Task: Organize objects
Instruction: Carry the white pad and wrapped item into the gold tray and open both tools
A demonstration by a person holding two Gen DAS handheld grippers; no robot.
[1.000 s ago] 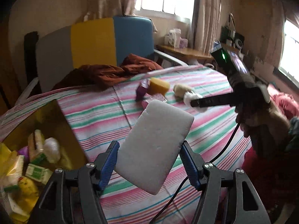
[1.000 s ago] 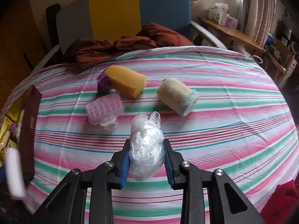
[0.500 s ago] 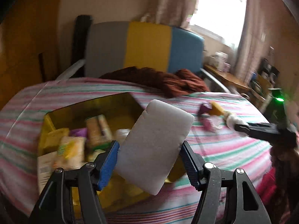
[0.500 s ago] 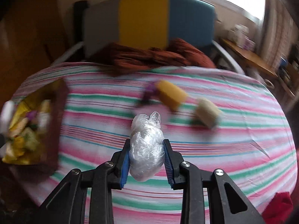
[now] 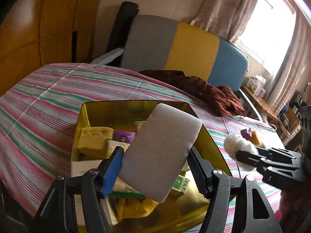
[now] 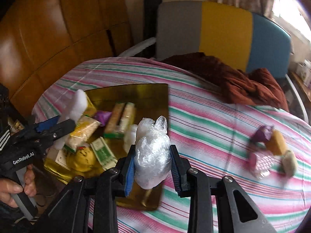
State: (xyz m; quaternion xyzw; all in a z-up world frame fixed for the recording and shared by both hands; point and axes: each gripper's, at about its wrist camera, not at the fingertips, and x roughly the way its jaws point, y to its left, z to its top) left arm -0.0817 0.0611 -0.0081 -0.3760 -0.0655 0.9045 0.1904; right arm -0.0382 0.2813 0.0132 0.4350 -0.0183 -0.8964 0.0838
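Note:
My left gripper point(image 5: 155, 166) is shut on a white foam sponge point(image 5: 161, 151) and holds it above the gold box point(image 5: 108, 106), which is full of packets and sponges. My right gripper point(image 6: 152, 166) is shut on a crumpled clear plastic bag point(image 6: 152, 153) and hovers over the right edge of the same gold box point(image 6: 136, 91). The right gripper with its bag also shows in the left wrist view point(image 5: 239, 151), to the right of the box. The left gripper with its sponge shows at the left of the right wrist view point(image 6: 64, 120).
The striped tablecloth point(image 6: 213, 120) holds a yellow sponge point(image 6: 276, 141), a purple packet point(image 6: 262, 133), a pink roller point(image 6: 262, 161) and a beige roll point(image 6: 290, 162) at the right. A brown cloth point(image 6: 233, 77) lies at the back by a colour-block chair point(image 6: 223, 27).
Both grippers have swung left from the loose objects to the gold box, each still holding its item. The box now lies right under both.

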